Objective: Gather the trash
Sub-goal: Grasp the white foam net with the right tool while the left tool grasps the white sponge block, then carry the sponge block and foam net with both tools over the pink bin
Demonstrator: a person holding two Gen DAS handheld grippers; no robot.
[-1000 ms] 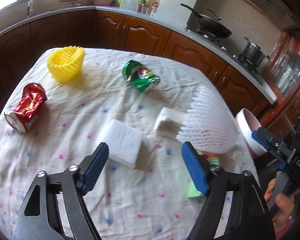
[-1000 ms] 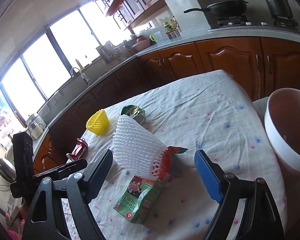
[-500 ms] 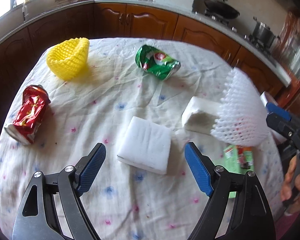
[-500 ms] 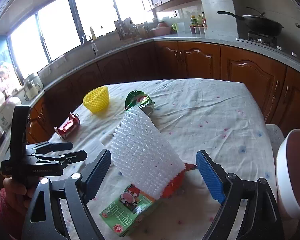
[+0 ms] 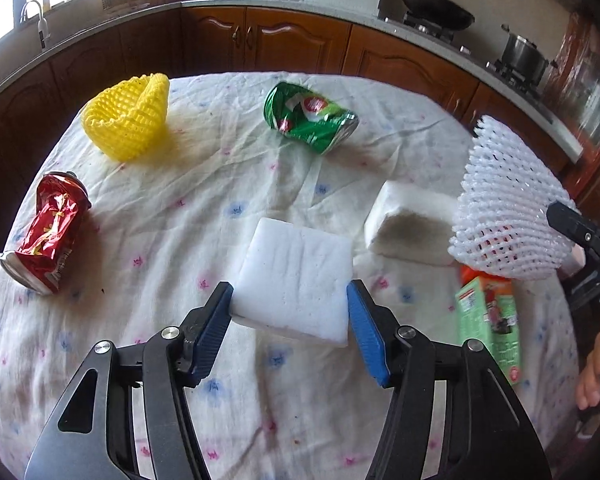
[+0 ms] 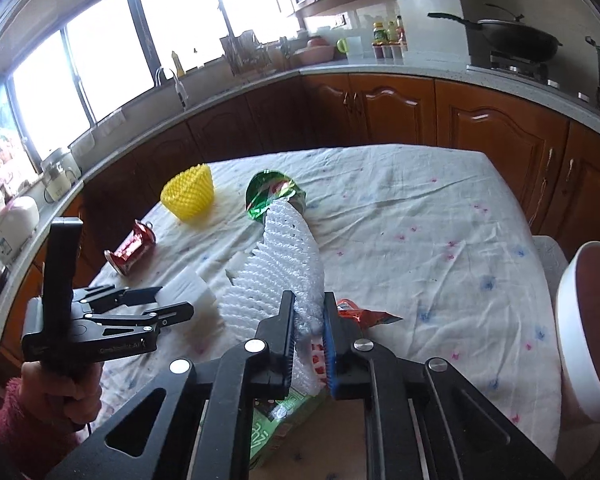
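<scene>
Hand-held gripper on your right is closing, clenched on the white foam net, squashing it flat; the bowl sits off the bench edge to its right. Your left hand-held gripper is closing around the foam block, which lies straight ahead between its pads. Nearby lie the carton, second block, yellow net and two crushed cans.

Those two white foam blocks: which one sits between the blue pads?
The flat square foam block, nearest the camera. The thicker foam block lies apart, beside the white foam net.
</scene>
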